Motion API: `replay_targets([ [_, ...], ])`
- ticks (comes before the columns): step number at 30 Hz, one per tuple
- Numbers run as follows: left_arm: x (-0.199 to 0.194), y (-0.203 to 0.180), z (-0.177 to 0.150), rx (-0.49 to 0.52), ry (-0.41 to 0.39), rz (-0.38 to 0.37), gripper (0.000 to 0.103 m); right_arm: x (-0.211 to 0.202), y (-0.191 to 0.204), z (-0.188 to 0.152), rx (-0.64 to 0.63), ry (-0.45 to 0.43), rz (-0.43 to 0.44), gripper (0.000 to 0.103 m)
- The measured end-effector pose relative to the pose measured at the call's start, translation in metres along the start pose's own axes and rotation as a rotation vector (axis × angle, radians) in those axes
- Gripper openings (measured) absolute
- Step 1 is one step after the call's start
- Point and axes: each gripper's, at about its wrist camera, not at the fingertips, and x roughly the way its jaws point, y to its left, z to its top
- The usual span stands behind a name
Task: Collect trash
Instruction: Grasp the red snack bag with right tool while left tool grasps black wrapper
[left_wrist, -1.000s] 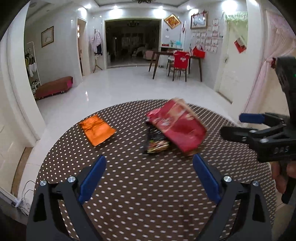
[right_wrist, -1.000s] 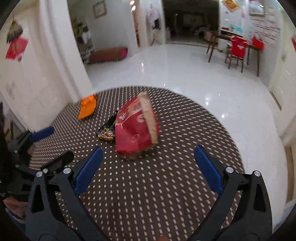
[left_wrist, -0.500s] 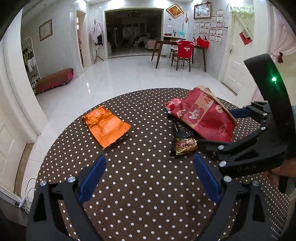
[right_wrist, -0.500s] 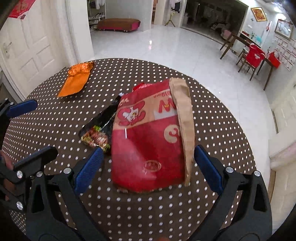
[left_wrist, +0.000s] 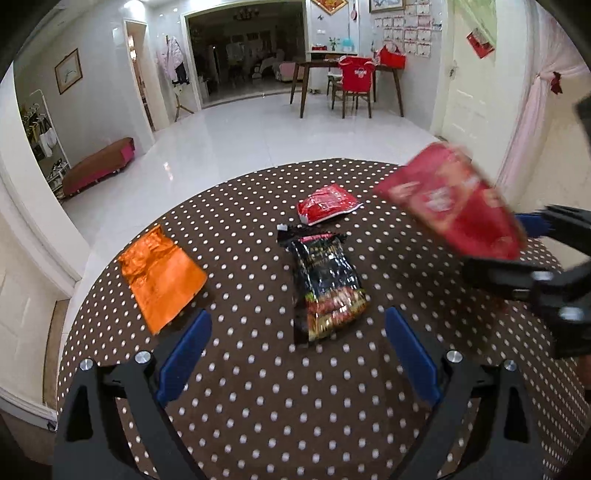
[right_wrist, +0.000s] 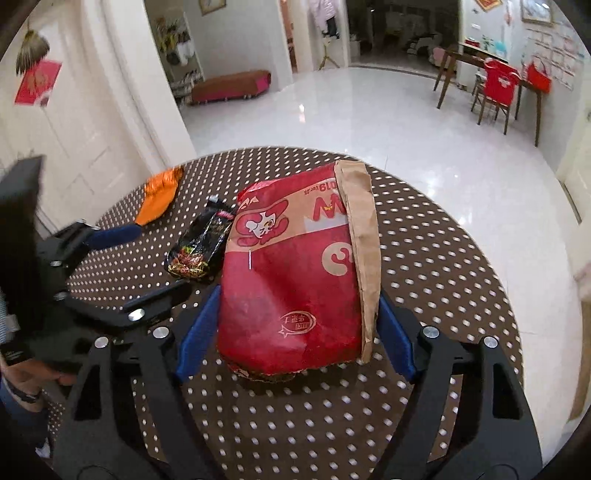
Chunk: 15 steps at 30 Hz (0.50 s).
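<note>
A red paper bag (right_wrist: 295, 280) with a brown folded side sits between the blue pads of my right gripper (right_wrist: 295, 336), which is closed onto its sides; in the left wrist view the bag (left_wrist: 454, 206) appears lifted and blurred at the right. My left gripper (left_wrist: 295, 354) is open and empty above the dotted tablecloth. A black snack wrapper (left_wrist: 325, 284) lies just ahead of it. An orange wrapper (left_wrist: 160, 273) lies to its left and a small red wrapper (left_wrist: 325, 203) lies farther back. The black wrapper (right_wrist: 201, 247) and the orange wrapper (right_wrist: 160, 192) also show in the right wrist view.
The round table (left_wrist: 258, 387) has a brown cloth with white dots. Beyond it are a white tiled floor, a pink bench (left_wrist: 98, 166) at the left wall, and a dining table with a red-covered chair (left_wrist: 354, 85) at the back.
The right gripper closed on the red paper bag and lifted it off the wrappers. The small red wrapper is now uncovered. The left gripper moved closer to the black wrapper.
</note>
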Motion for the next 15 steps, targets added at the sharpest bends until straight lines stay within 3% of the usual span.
replay_targets([
  [5, 0.018, -0.004, 0.008, -0.019, 0.031, -0.025, 0.090, -0.017, -0.015, -0.009, 0.044, -0.036, 0.006, 0.077],
  [6, 0.023, -0.008, 0.008, -0.016, 0.045, -0.055, 0.067, -0.021, -0.019, -0.011, 0.051, -0.042, 0.005, 0.077],
  [9, 0.023, -0.013, 0.012, -0.002, 0.029, -0.083, 0.036, -0.031, -0.026, -0.019, 0.077, -0.060, 0.015, 0.077],
  [12, 0.021, -0.012, 0.009, -0.056, 0.031, -0.143, 0.032, -0.041, -0.033, -0.025, 0.104, -0.081, 0.023, 0.077],
  [15, 0.014, -0.018, 0.002, -0.068, 0.006, -0.149, 0.031, -0.055, -0.038, -0.031, 0.121, -0.100, 0.025, 0.077],
])
